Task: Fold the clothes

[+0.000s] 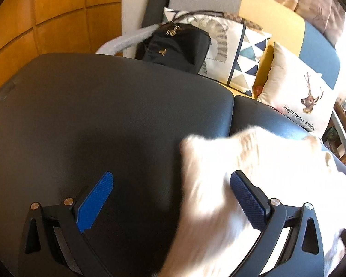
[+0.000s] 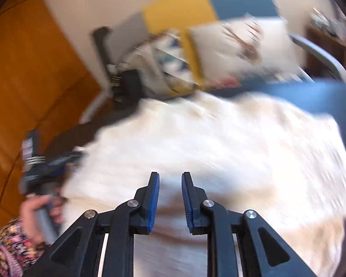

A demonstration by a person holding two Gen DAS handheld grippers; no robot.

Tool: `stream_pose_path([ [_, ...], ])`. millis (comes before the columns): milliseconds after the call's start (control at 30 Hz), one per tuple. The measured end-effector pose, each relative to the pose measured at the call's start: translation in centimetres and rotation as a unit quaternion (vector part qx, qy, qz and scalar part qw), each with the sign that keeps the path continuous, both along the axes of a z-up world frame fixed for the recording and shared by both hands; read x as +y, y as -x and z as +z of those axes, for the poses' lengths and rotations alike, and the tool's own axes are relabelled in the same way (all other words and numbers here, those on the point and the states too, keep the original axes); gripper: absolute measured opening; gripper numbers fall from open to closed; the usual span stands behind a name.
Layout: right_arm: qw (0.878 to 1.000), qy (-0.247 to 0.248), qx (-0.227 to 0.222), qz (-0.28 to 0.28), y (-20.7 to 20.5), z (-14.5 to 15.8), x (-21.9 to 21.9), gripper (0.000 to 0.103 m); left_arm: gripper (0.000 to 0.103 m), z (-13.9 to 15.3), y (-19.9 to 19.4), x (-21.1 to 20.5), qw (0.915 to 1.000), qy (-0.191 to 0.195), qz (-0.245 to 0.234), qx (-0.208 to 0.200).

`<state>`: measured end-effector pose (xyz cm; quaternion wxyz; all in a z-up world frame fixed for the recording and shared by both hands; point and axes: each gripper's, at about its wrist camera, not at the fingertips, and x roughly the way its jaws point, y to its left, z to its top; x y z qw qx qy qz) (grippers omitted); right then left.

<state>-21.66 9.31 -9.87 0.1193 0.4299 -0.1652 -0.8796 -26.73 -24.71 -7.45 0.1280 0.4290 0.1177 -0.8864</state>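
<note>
The right gripper (image 2: 170,198) hangs directly over the white garment (image 2: 219,143), its jaws a narrow gap apart with nothing pinched between the blue pads; the cloth shows through the gap, lying below them. From this gripper the garment spreads ahead and to both sides, so any edge it wants is within reach, though heavy blur in the right wrist view hides where the hems and corners run.

The left gripper (image 1: 171,202) stands released, jaws wide. Its left pad is over the bare dark table (image 1: 92,120); its right pad is over the near edge of the garment, so the cloth lies to the right of this gripper and partly under it, stretching away toward the right rim of the view. Whether the pad touches the fabric cannot be told.

The garment's longer run seems to go across both views, left to right, with its left corner pointing toward the middle of the table. In the right wrist view the person's hand (image 2: 38,214), in a patterned sleeve (image 2: 9,247), holds the left tool just beside that left edge.

My judgement: the right hand is better placed for the body of the cloth, the left for the left edge.
</note>
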Motion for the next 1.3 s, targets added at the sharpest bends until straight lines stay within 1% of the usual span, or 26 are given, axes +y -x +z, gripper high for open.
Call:
stream_pose_path([
  [33, 1.000, 0.010, -0.010, -0.002, 0.2, -0.8, 0.7, 0.019, 0.103, -0.1, -1.1, 0.1, 0.9999, 0.002, -0.010, -0.007],
  [67, 0.999, 0.034, -0.002, -0.001, -0.1, -1.0, 1.4, 0.019, 0.103, -0.2, -2.2, 0.3, 0.9997, 0.005, -0.020, -0.014],
  [133, 0.999, 0.046, -0.003, -0.005, -0.8, -0.3, 2.0, 0.019, 0.103, -0.5, -4.8, 0.8, 0.9982, 0.027, -0.047, -0.025],
  [167, 0.999, 0.050, 0.001, 0.001, -1.5, 0.3, 2.1, 0.022, 0.103, -0.5, -6.0, 1.0, 0.9973, 0.037, -0.058, -0.026],
  [233, 0.998, 0.056, 0.006, 0.033, -3.4, 1.4, 1.8, 0.023, 0.103, -0.2, -8.8, 1.6, 0.9955, 0.043, -0.082, -0.016],
  [300, 0.996, 0.048, 0.005, 0.068, -5.9, 2.3, 1.1, 0.023, 0.103, 0.0, -11.4, 2.5, 0.9928, 0.045, -0.111, -0.014],
  [367, 0.995, 0.024, -0.004, 0.101, -8.6, 2.6, 0.1, 0.023, 0.103, -0.1, -13.8, 3.6, 0.9889, 0.056, -0.137, -0.012],
  [433, 0.992, -0.012, -0.011, 0.122, -11.3, 2.5, -0.8, 0.023, 0.103, -0.8, -15.5, 5.1, 0.9815, 0.100, -0.162, -0.022],
  [467, 0.991, -0.038, -0.017, 0.130, -12.7, 2.1, -1.3, 0.023, 0.103, -0.9, -16.5, 5.6, 0.9780, 0.123, -0.168, -0.013],
  [500, 0.989, -0.063, -0.024, 0.134, -14.0, 1.6, -1.5, 0.023, 0.103, -0.8, -17.5, 6.0, 0.9746, 0.143, -0.172, 0.004],
  [567, 0.983, -0.117, -0.039, 0.138, -16.4, 0.6, -1.7, 0.023, 0.103, -0.7, -18.8, 6.4, 0.9684, 0.168, -0.184, 0.004],
  [600, 0.980, -0.134, -0.039, 0.140, -17.7, 0.4, -1.6, 0.023, 0.103, -0.6, -19.5, 6.4, 0.9659, 0.173, -0.192, 0.003],
  [667, 0.982, -0.122, -0.025, 0.141, -20.3, 1.0, -0.6, 0.023, 0.103, -0.2, -21.0, 6.0, 0.9640, 0.166, -0.208, 0.004],
  [767, 0.988, -0.085, -0.022, 0.124, -23.6, 1.9, 2.0, 0.024, 0.103, 0.0, -23.4, 4.6, 0.9613, 0.125, -0.245, -0.007],
  [867, 0.994, -0.050, -0.039, 0.091, -26.3, 2.1, 5.3, 0.026, 0.103, -0.2, -24.6, 3.6, 0.9558, 0.110, -0.269, -0.043],
  [900, 0.995, -0.043, -0.044, 0.078, -27.1, 2.1, 6.2, 0.026, 0.103, -0.3, -25.2, 2.9, 0.9573, 0.096, -0.268, -0.049],
  [967, 0.997, -0.030, -0.050, 0.052, -28.5, 2.0, 7.9, 0.027, 0.103, -0.5, -25.8, 1.6, 0.9633, 0.052, -0.257, -0.057],
  [1000, 0.997, -0.025, -0.053, 0.042, -28.9, 1.9, 8.6, 0.027, 0.103, -0.8, -26.1, 0.7, 0.9664, 0.023, -0.248, -0.065],
  [1067, 0.998, -0.015, -0.061, 0.028, -29.4, 1.4, 9.7, 0.027, 0.103, -1.3, -27.7, 0.0, 0.9696, -0.013, -0.233, -0.073],
  [1167, 0.997, -0.008, -0.072, 0.013, -30.1, 0.6, 10.7, 0.027, 0.103, -1.4, -28.8, -0.6, 0.9693, -0.013, -0.236, -0.068],
  [1300, 0.997, -0.004, -0.078, 0.008, -30.9, -0.2, 11.4, 0.028, 0.103, -2.1, -30.8, -0.6, 0.9650, -0.007, -0.251, -0.077],
])
